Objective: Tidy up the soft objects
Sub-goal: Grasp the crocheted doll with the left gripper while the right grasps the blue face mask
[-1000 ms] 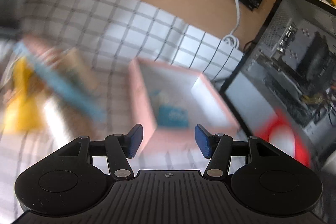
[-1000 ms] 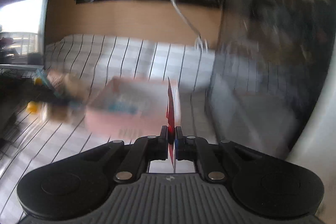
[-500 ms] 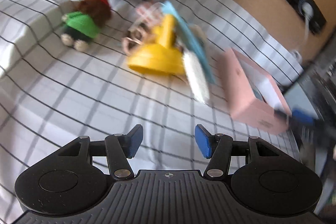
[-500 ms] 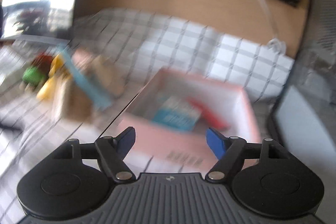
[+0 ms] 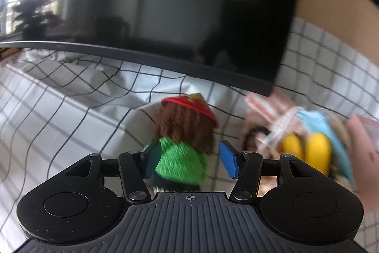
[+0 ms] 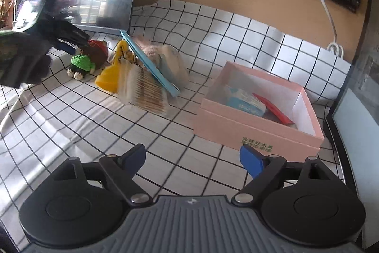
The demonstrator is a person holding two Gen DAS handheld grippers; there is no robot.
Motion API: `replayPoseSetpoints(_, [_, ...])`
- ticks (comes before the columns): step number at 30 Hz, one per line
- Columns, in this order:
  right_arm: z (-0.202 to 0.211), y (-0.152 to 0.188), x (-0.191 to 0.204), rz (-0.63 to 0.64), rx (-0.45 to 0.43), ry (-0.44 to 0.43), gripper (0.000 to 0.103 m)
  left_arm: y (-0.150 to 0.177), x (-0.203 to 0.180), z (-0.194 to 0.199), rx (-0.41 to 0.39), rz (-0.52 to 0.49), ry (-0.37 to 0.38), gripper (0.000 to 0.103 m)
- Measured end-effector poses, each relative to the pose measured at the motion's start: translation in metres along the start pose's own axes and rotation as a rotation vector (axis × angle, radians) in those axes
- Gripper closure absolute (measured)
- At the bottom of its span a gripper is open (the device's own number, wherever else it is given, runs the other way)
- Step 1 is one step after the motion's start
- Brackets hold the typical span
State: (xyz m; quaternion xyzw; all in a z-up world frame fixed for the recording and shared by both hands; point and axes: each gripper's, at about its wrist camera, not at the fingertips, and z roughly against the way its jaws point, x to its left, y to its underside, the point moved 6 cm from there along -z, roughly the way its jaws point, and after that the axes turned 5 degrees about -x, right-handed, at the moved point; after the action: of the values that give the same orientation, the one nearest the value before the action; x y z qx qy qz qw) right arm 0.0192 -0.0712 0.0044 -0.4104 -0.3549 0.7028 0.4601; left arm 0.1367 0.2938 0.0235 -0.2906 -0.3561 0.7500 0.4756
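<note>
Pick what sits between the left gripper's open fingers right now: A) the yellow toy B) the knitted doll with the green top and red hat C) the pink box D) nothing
B: in the left wrist view the knitted doll sits between the spread fingers of the left gripper, which have not closed on it; the pink box and the yellow toy lie off to the side.

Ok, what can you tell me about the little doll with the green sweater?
The small knitted doll with the green sweater has brown yarn hair, a red hat and pale feet. It lies on the checked cloth before the dark monitor, beside the yellow soft toy. The open left gripper straddles it, not yet squeezing.
</note>
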Motion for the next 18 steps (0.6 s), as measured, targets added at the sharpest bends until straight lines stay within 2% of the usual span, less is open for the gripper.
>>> replayPoseSetpoints(3, [-0.001, -0.002, 0.006, -0.001, 0.015, 0.014, 0.012, -0.003, -0.003, -0.025, 0.033, -0.025, -0.004, 0.043])
replayPoseSetpoints(6, [-0.011, -0.002, 0.013, 0.011, 0.031, 0.034, 0.012, -0.005, -0.003, -0.045, 0.059, -0.062, -0.019, 0.032])
replayPoseSetpoints(8, [-0.017, -0.005, 0.017, 0.027, 0.029, 0.047, 0.012, -0.003, -0.003, -0.056, 0.081, -0.060, -0.004, 0.030])
replayPoseSetpoints(10, [-0.023, -0.011, 0.022, 0.060, 0.015, 0.044, 0.021, 0.001, -0.003, -0.059, 0.092, -0.073, 0.012, 0.034])
replayPoseSetpoints(13, [-0.036, -0.026, 0.031, 0.134, -0.005, 0.025, 0.035, 0.009, -0.003, -0.043, 0.078, -0.088, 0.033, 0.039])
replayPoseSetpoints(16, [-0.050, -0.047, 0.037, 0.189, -0.046, 0.004, 0.047, 0.033, -0.002, -0.012, 0.103, -0.014, 0.115, 0.040])
replayPoseSetpoints(18, [-0.061, -0.063, 0.042, 0.212, -0.069, -0.018, 0.048, 0.056, -0.006, 0.019, 0.109, -0.005, 0.163, 0.040])
